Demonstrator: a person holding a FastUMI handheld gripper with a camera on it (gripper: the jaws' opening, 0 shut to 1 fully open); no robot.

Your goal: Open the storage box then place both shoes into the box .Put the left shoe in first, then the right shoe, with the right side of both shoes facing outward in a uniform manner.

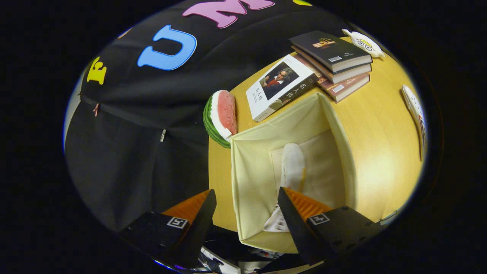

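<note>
A cream fabric storage box [251,167] stands open on the wooden table, seen from above at a tilt. One white shoe [292,167] lies on the box floor, running lengthwise away from me, its near end partly hidden behind one finger. My gripper [247,198] hovers over the box's near left wall. It is open and holds nothing. One fingertip is outside the box, the other over its inside.
A watermelon-slice toy [220,118] sits by the box's far left corner. A white book [279,86] and a stack of three books [335,62] lie beyond the box. Small toys rest at the table's far corner [363,43] and right edge [414,110].
</note>
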